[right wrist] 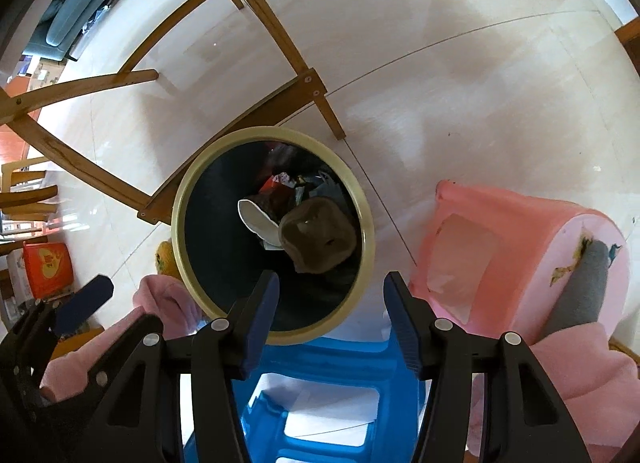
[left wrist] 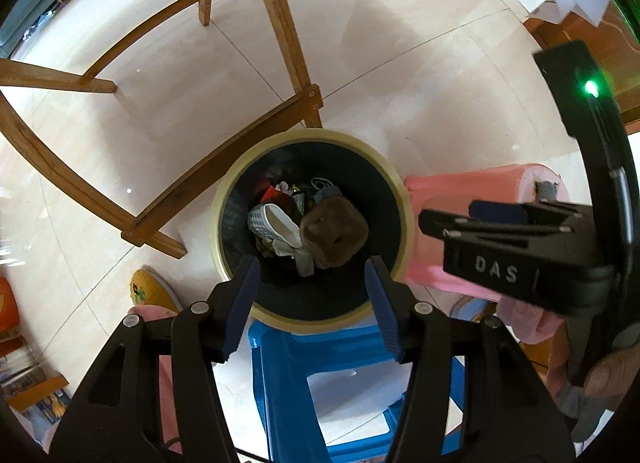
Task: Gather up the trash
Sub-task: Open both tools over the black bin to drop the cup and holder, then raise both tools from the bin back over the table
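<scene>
A round bin with a cream rim (left wrist: 218, 219) (right wrist: 178, 223) and a dark liner stands on the floor right under both grippers. In it lie a brown crumpled wad (left wrist: 334, 235) (right wrist: 320, 241), a white checked item (left wrist: 276, 223) (right wrist: 256, 219) and several scraps. My left gripper (left wrist: 312, 283) hangs open over the bin's near rim, with nothing between its blue pads. My right gripper (right wrist: 332, 287) is open and empty too, over the near right rim. In the left wrist view the right gripper (left wrist: 436, 225) reaches in from the right, beside the bin.
A blue plastic stool (left wrist: 280, 347) (right wrist: 328, 363) sits just in front of the bin. A pink stool (left wrist: 460, 187) (right wrist: 520, 231) lies to its right. Wooden chair legs (left wrist: 224, 171) (right wrist: 240, 123) touch the bin's far left. A yellow slipper (left wrist: 148, 287) lies at left. Pink sleeves (right wrist: 580, 375) flank the grippers.
</scene>
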A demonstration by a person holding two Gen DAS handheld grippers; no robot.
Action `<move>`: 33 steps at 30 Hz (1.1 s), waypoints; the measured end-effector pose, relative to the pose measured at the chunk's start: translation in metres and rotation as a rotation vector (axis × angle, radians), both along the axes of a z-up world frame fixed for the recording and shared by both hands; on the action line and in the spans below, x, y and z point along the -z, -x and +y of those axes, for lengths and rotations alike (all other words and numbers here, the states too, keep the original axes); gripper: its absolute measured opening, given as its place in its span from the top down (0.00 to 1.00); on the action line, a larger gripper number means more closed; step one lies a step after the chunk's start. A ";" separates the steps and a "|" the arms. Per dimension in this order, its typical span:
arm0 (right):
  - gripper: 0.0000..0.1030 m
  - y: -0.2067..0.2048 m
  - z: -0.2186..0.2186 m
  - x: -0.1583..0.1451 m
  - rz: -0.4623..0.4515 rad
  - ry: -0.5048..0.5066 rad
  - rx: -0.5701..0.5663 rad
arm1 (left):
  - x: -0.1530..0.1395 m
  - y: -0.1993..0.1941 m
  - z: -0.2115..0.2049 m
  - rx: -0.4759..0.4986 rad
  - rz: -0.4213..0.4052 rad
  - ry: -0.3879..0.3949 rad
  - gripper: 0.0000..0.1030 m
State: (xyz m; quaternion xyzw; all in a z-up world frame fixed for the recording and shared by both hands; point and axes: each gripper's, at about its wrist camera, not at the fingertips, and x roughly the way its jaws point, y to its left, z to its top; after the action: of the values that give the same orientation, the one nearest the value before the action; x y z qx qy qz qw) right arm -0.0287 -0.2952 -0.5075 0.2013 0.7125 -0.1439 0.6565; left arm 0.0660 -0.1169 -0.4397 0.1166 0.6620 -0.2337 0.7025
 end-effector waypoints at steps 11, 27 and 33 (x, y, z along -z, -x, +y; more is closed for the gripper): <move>0.46 0.013 0.015 -0.066 0.043 0.042 -0.101 | -0.046 0.043 0.000 0.110 0.013 0.008 0.50; 0.46 0.050 0.029 -0.247 -0.147 0.006 -0.109 | -0.214 0.088 -0.003 0.308 -0.290 0.107 0.50; 0.46 0.050 0.026 -0.326 -0.275 0.012 -0.122 | -0.289 0.082 0.008 0.280 -0.429 0.144 0.50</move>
State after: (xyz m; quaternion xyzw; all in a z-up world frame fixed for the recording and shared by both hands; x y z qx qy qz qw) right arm -0.0788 -0.2688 -0.1813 0.1715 0.6258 -0.0792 0.7568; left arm -0.0160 -0.1091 -0.1503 0.2035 0.4572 -0.3450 0.7941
